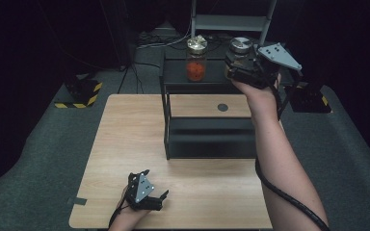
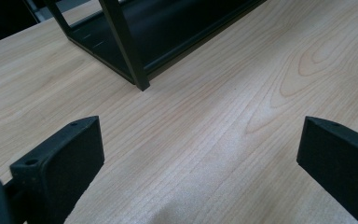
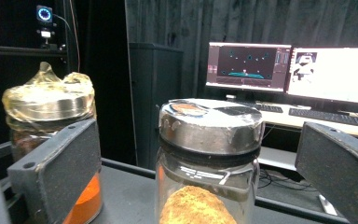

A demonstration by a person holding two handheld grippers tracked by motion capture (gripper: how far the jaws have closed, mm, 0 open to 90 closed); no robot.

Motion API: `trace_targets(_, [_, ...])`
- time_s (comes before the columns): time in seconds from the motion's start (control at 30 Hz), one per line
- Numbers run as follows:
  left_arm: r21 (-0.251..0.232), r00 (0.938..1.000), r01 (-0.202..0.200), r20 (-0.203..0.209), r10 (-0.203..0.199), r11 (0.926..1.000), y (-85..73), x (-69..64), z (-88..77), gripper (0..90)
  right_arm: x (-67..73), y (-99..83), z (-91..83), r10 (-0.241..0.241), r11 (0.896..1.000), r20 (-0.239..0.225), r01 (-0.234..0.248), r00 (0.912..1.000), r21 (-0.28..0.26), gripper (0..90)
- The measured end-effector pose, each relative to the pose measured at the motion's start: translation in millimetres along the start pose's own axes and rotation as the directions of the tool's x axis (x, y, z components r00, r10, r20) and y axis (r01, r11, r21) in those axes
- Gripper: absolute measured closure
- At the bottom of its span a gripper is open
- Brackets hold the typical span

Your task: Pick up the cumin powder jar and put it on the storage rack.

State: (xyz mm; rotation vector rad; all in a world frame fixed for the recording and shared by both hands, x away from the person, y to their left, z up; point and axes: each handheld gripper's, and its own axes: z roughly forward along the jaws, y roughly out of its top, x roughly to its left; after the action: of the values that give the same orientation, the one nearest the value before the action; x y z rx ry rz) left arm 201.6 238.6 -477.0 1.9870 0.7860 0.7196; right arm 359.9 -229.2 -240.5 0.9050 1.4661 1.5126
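Two glass jars stand on the top shelf of a black rack on the wooden table. The left jar holds orange powder and has a crinkled wrap over its lid. The right jar holds brown powder under a silver lid. My right gripper is open, its jaws standing either side of the brown jar with a gap on both sides. My left gripper rests open near the table's front edge, with bare wood between its jaws and the rack's corner post ahead.
The rack's lower shelf is dark and looks bare. A small dark disc lies on the table behind the rack. Striped floor bases flank the table. Two lit monitors and a keyboard stand beyond the jars.
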Motion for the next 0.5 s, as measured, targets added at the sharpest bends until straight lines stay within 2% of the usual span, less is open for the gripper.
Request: trace_targets(0.5, [0.004, 1.0000, -0.006, -0.003, 0.006, 1.0000, 0.7, -0.9, 0.2, 0.9, -1.0, -3.9, -24.0, -0.003, 1.000, -0.022, 0.003, 0.9997, -0.008, 0.0])
